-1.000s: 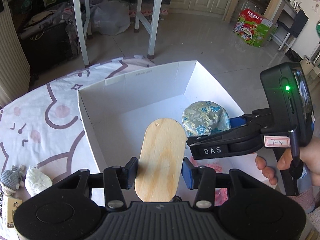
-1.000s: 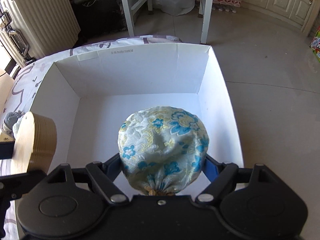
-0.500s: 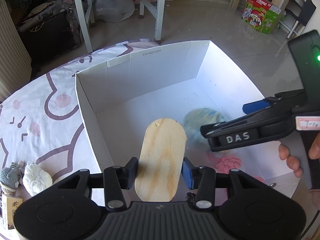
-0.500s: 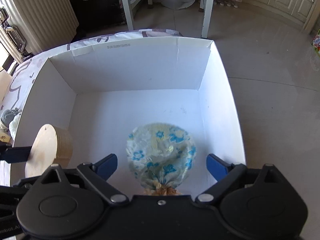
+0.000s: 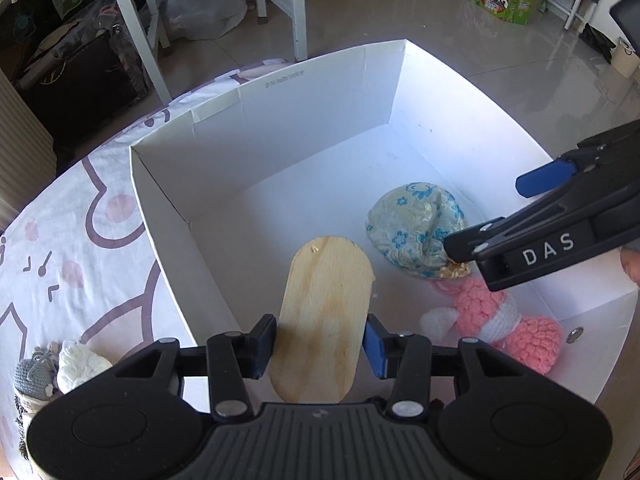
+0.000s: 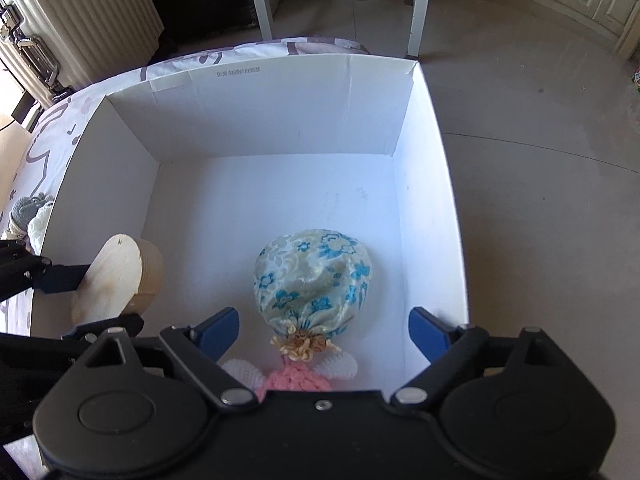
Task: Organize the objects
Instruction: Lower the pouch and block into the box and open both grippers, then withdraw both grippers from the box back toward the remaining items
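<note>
While the left gripper (image 5: 320,346) pinches the wooden box (image 5: 324,316) by its long sides, the box hangs over the near left part of the white carton (image 5: 276,88), long axis running away from the fingers, floor straight below. Right gripper (image 6: 324,332): jaws spread, closing slightly, nothing pressed. Fabric pouch (image 6: 314,282) lies on the floor beyond its fingertips, against the pink knitted doll (image 5: 496,320). Change: a second ago the pouch was clamped; it is now released.
</note>
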Available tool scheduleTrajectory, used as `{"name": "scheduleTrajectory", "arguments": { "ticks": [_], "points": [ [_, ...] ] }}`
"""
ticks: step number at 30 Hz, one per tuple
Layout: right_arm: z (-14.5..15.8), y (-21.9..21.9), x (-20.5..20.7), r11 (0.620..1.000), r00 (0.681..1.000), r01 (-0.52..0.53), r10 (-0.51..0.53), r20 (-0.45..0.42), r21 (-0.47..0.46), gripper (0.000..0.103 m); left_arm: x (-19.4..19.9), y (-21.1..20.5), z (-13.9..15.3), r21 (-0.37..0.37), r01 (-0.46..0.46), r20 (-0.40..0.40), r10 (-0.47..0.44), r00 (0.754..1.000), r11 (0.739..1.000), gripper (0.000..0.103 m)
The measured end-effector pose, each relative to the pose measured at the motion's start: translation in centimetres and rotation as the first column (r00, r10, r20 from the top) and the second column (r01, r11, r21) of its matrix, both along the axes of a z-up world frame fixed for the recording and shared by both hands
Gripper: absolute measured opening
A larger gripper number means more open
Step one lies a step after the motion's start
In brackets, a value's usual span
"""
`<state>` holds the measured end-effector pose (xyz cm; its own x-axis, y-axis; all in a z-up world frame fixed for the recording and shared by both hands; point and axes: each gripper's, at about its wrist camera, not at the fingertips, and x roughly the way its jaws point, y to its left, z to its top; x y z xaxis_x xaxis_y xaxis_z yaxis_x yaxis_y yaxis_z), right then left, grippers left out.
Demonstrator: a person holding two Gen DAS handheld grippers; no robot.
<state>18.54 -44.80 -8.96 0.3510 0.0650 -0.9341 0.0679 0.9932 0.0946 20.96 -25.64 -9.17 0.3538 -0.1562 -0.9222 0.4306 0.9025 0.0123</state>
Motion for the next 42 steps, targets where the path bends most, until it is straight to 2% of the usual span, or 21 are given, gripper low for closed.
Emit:
{"name": "scheduleTrajectory", "arguments": {
  "ticks": [3,5,23,35,42],
  "points": [
    [0.1,-0.1,-0.2,1.000,1.000,-0.001,0.001,0.001,0.011,0.092,-0.1,-0.1,0.0,0.002,0.001,0.002,-0.001,1.000,1.000,0.050],
    [0.2,-0.2,-0.3,1.000,1.000,0.002,-0.002,0.006,0.017,0.092,-0.1,-0.2,0.3,0.010,-0.009,0.023,0.009,1.000,1.000,0.063],
    [1.9,-0.3,-1.3,0.998,0.998,0.046,-0.048,0.045,0.046,0.092,-1.1,-0.2,1.7,-0.004,0.007,0.039,-0.007,0.999,1.000,0.063],
    [5.4,0.5,-3.4,0.997,0.989,0.077,-0.079,0.128,0.022,0.092,-2.2,2.6,4.7,-0.055,-0.047,0.069,0.051,0.996,0.997,0.063],
    [7.5,0.8,-5.4,0.994,0.977,0.113,-0.111,0.181,0.002,0.092,-3.7,4.2,6.7,-0.084,-0.043,0.099,0.052,0.994,0.996,0.065]
  ]
}}
